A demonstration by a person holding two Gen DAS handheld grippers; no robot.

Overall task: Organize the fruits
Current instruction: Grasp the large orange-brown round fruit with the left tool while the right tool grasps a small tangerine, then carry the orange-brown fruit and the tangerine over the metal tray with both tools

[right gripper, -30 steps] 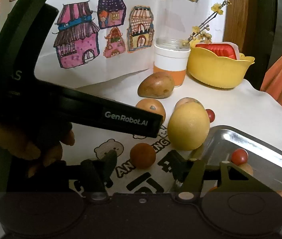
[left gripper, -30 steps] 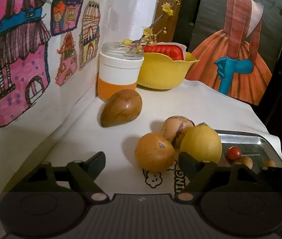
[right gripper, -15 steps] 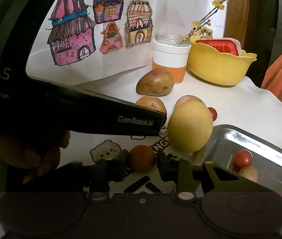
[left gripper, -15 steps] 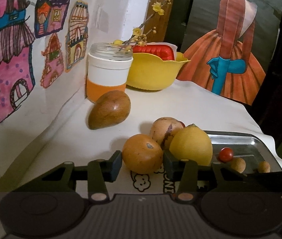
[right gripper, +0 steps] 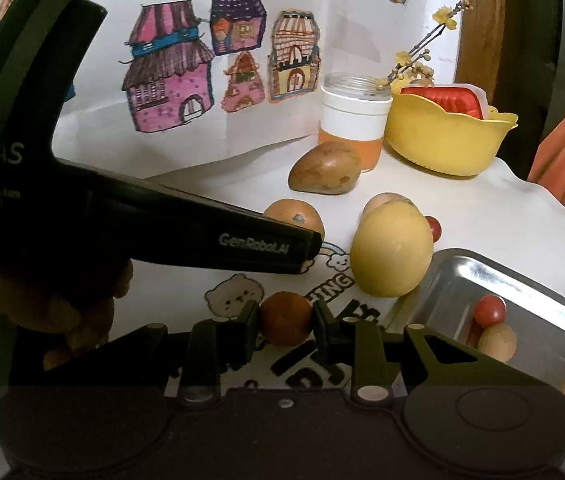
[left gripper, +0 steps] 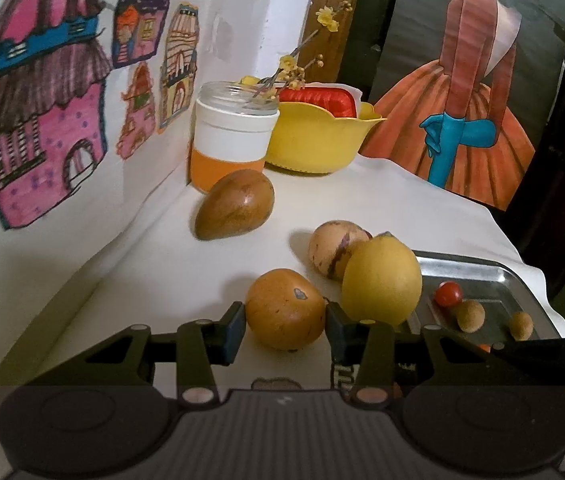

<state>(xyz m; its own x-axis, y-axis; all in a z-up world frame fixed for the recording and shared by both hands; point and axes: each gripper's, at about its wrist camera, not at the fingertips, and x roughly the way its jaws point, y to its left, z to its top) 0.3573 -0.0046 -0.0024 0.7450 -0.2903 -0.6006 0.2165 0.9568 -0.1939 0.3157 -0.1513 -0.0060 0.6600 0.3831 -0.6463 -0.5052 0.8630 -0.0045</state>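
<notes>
- Orange-brown and round, the big orange fruit (left gripper: 285, 309) sits on the white tablecloth (left gripper: 170, 256) between the pads of your left gripper (left gripper: 285, 326); both pads press its sides, so that tool is clamped on it.
- Your right gripper (right gripper: 285, 326) is closed the same way on the small orange fruit (right gripper: 285, 323), which rests on the printed part of the cloth just left of the metal tray (right gripper: 522, 292).
- Just right of the big orange fruit stands the yellow fruit (left gripper: 381, 278), at the tray's near corner, with a pale speckled fruit (left gripper: 332, 249) touching it from behind.
- Farther back, well apart from that cluster, a brown mango (left gripper: 235, 210) lies on its side just in front of the orange-and-white jar (left gripper: 232, 140).
- On the tray you have a cherry tomato (left gripper: 448, 294) and two small tan fruits (left gripper: 470, 316); the right wrist view shows one more cherry tomato (right gripper: 434, 228) on the cloth behind the yellow fruit.
- Beside the jar stands a yellow bowl (left gripper: 318, 142) holding a red object (left gripper: 318, 100), and a twig with yellow blossoms (left gripper: 302, 56) rises from the jar.
- Your hand (right gripper: 62, 312) grips the handle of the left tool at the left edge of the right wrist view.
</notes>
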